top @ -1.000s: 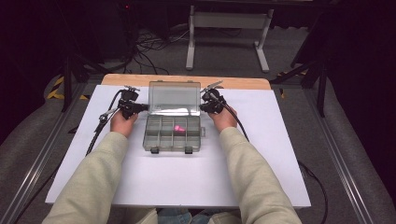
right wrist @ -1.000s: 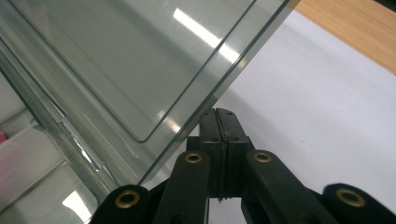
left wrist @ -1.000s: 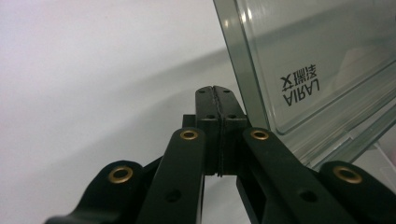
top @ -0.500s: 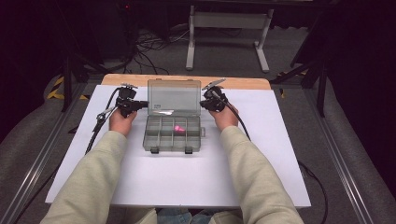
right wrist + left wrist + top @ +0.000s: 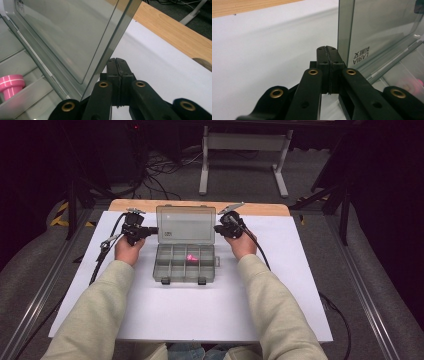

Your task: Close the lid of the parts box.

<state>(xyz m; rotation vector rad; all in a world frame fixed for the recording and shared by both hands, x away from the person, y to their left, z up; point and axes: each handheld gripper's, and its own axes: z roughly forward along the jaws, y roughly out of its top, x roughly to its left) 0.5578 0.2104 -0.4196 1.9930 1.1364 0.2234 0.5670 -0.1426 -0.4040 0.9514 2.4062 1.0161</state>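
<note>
Item: translucent grey plastic compartment box (image 5: pixel 186 263), sitting open at the middle of the white table sheet (image 5: pixel 300 285), just before the bare wooden table edge (image 5: pixel 260 209).
Lid: clear hinged plastic lid (image 5: pixel 185 224) is standing nearly upright at the box's far side.
Contents: small pink plastic spool (image 5: pixel 10 86) is lying in a middle compartment, as far as the high view lets one place it.
Left gripper: black left gripper (image 5: pixel 327 51) is resting with its jaws pressed together on nothing, just beside the lid's left edge.
Right gripper: black right gripper (image 5: pixel 117 62) is likewise clamped empty, close against the lid's right edge.
Progress: opening is looking done; the lid is up, and the spool is awaiting handling or the lid its closing.
Change: against the earlier frames, both hands are sitting in nearly the same places; lid and box are showing no shift.
</note>
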